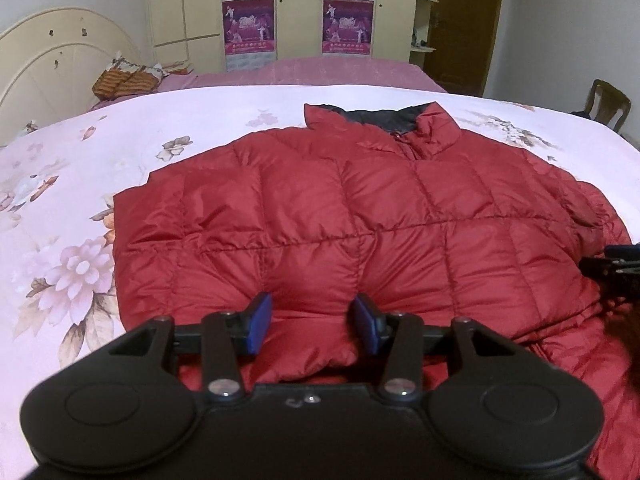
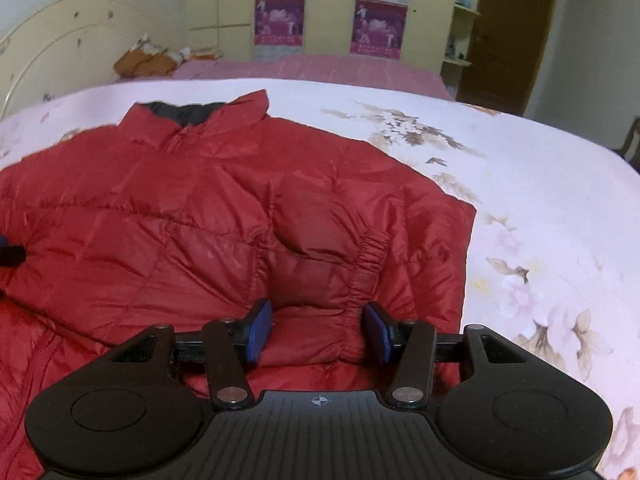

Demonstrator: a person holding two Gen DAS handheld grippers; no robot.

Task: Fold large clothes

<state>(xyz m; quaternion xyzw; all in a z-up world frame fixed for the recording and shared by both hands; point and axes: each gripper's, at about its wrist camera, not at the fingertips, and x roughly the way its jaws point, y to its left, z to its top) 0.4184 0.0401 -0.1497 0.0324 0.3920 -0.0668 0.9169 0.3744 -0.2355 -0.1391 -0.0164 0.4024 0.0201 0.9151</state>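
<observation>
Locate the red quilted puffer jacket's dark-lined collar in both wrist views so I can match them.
Left wrist: dark-lined collar sits upper centre-right, at the far end of the red quilted puffer jacket.
Right wrist: collar sits upper left, again at the jacket's far end.
Shared landmark: the brown wooden door, upper right in both.
</observation>
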